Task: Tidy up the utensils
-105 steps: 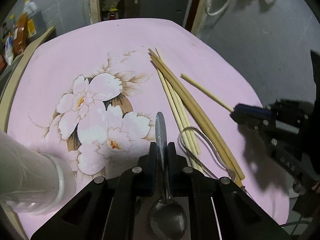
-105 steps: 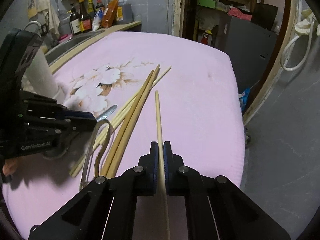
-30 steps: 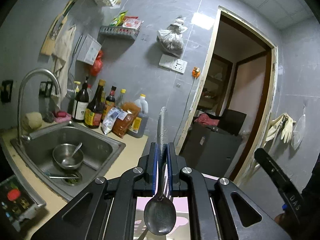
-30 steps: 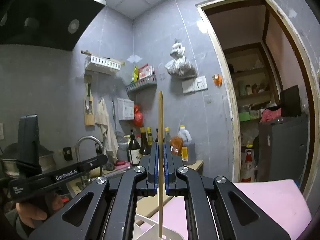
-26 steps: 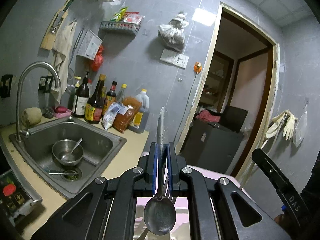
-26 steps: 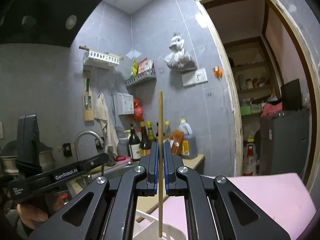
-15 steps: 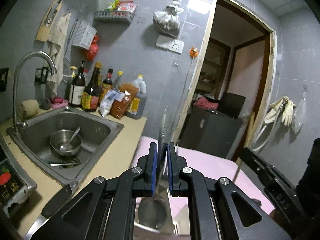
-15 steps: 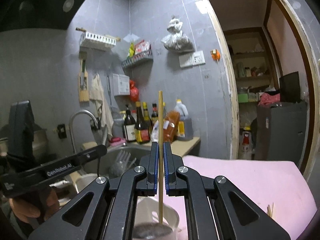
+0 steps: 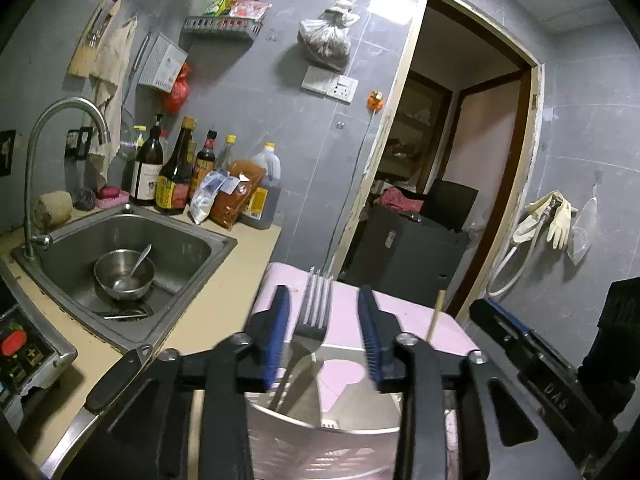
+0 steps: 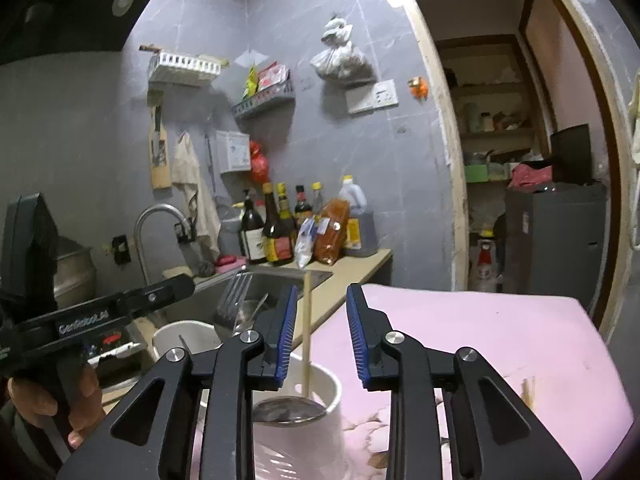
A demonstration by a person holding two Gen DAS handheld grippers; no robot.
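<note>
Black left gripper [image 9: 324,336] with 2 fingers lined in blue ribbed pads [image 9: 276,332]. Black right gripper [image 10: 322,334], also with blue pads [image 10: 287,330]. Between them, a white utensil holder [image 10: 316,432], its lower wall slotted. In it stand a silver fork [image 9: 314,312], a pale tan chopstick [image 10: 306,332] and a grey metal spoon [image 10: 288,410]. Under it, a pink cloth [image 10: 460,336] with a white and brown flower print at 6 o'clock in the right wrist view. At 9 o'clock, a steel-grey sink [image 9: 180,240] in a beige counter [image 9: 224,300]. Behind it, dark brown bottles [image 9: 176,176] with red and yellow labels. Grey tiled wall [image 9: 280,120].
</note>
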